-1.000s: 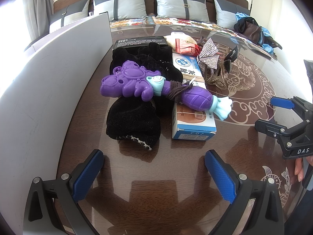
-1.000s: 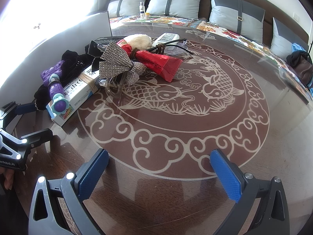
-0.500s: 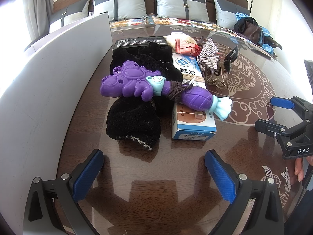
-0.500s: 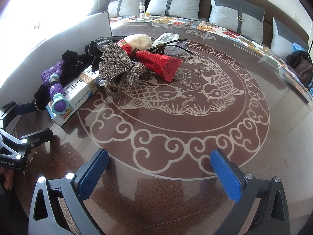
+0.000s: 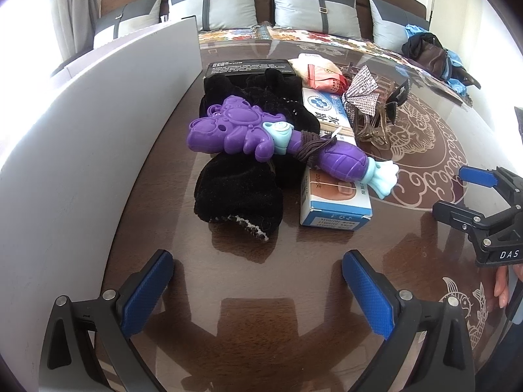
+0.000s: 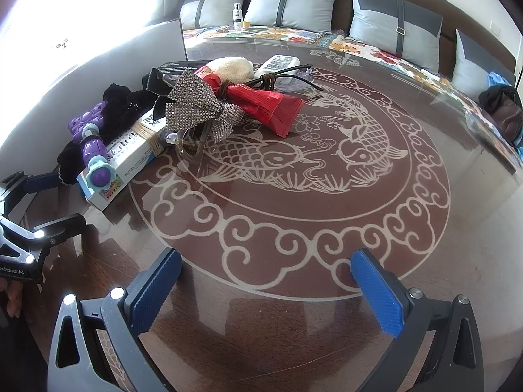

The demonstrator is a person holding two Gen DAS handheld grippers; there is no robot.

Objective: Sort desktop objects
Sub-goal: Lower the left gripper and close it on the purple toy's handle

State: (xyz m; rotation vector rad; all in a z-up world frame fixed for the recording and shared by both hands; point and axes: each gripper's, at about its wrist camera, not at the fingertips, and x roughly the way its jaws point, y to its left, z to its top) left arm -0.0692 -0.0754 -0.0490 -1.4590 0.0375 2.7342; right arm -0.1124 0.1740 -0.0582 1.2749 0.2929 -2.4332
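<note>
In your left wrist view, your left gripper [image 5: 256, 289] is wide open and holds nothing, low over the glass table [image 5: 294, 277]. Just ahead sit the black cloth [image 5: 238, 192] and the blue and white box [image 5: 336, 196], side by side. The purple toy [image 5: 251, 132] lies across both of them, so I think you should lift it first. Grab its thin middle, where the brown string [image 5: 312, 147] is wound, and squeeze gently so it does not slip. In your right wrist view, your right gripper [image 6: 266, 289] is also wide open and empty, over a bare part of the table. The sparkly bow [image 6: 196, 106] and the red packet [image 6: 268, 106] sit well ahead in the pile. Keep this hand back so the two grippers do not bump.
</note>
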